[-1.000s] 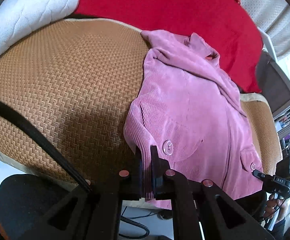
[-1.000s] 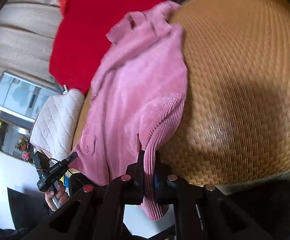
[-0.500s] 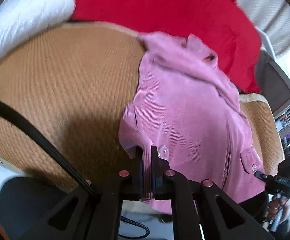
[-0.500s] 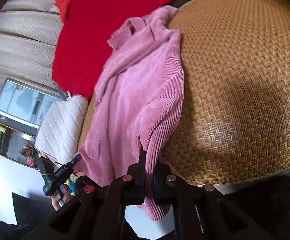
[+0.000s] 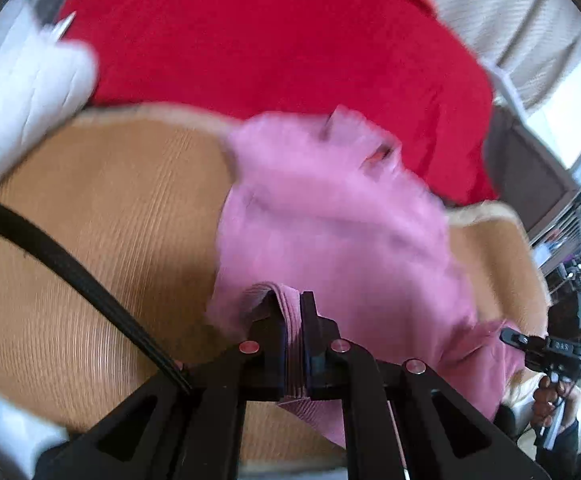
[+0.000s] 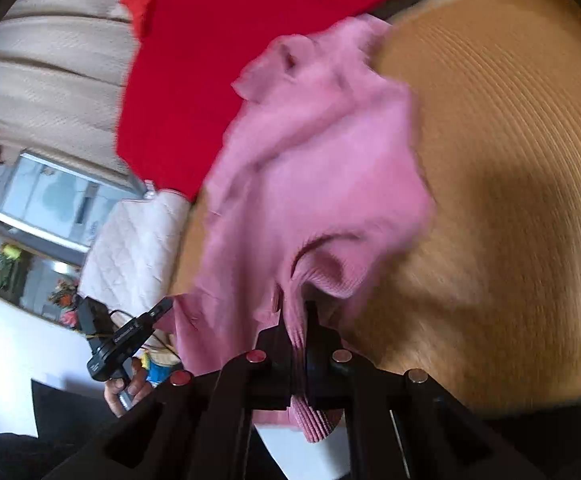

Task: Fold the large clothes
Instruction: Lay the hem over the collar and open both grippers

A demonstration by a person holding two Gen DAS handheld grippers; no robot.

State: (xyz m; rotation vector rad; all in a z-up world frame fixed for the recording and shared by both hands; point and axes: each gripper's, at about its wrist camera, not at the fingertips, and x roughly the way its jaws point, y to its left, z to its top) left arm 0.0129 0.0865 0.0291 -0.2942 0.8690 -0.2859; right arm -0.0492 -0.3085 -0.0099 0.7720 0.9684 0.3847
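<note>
Both clamped on hem of pink corduroy jacket on woven mat: left hand-held gripper, right hand-held gripper; lift evenly, carry hem to collar, keep edge taut.

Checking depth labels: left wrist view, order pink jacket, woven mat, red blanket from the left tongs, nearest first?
1. Pink jacket: hem clamped in the left tongs.
2. Woven mat: under the jacket, spreading left.
3. Red blanket: top, beyond the mat's far edge.
</note>
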